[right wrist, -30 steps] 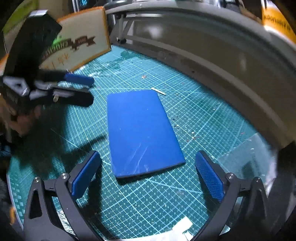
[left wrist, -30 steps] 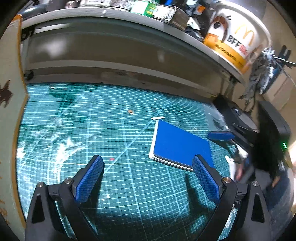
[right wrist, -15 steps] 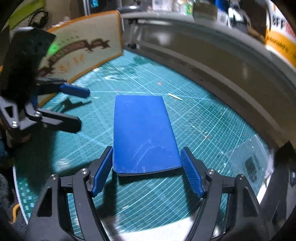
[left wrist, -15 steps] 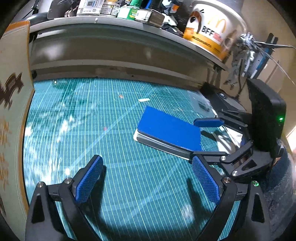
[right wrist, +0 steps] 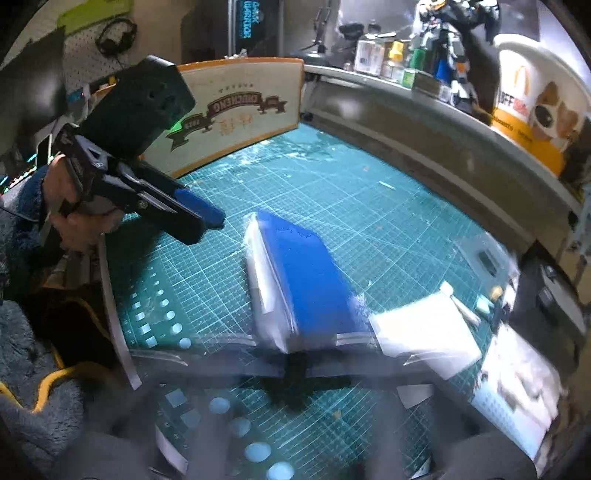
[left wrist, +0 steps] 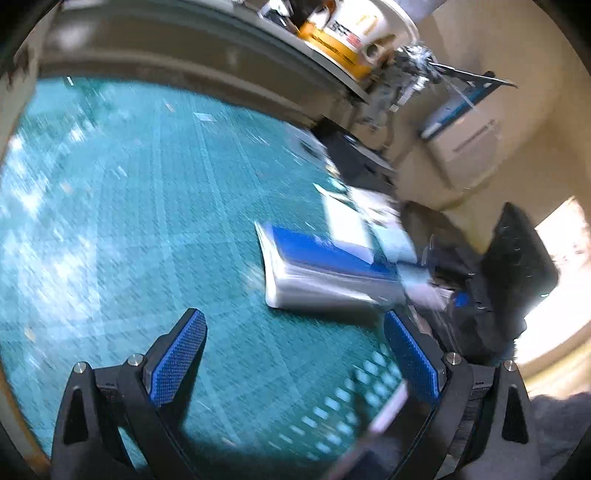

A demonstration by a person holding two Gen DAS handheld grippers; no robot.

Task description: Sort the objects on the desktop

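Observation:
A blue-covered notebook (right wrist: 310,273) with white pages is tilted up off the green cutting mat (right wrist: 369,221). Its near end sits between the jaws of my right gripper (right wrist: 295,354), which are closing on it; the gripper is heavily blurred. In the left wrist view the notebook (left wrist: 325,254) lies ahead and to the right, its far end at my right gripper (left wrist: 458,299). My left gripper (left wrist: 295,369) is open with nothing between its blue pads, short of the book. From the right wrist view, my left gripper (right wrist: 199,218) hovers left of the book in a person's hand (right wrist: 74,221).
A wooden sign board (right wrist: 236,118) stands at the mat's left. A raised shelf (right wrist: 424,99) carries small bottles, a robot figure (right wrist: 443,33) and a white and yellow bucket (right wrist: 535,107). White packets (right wrist: 424,332) and a black device (right wrist: 546,288) crowd the right side.
My right gripper has closed from wide open onto the notebook's near end and tipped it up off the mat. My left gripper has swung right, still open.

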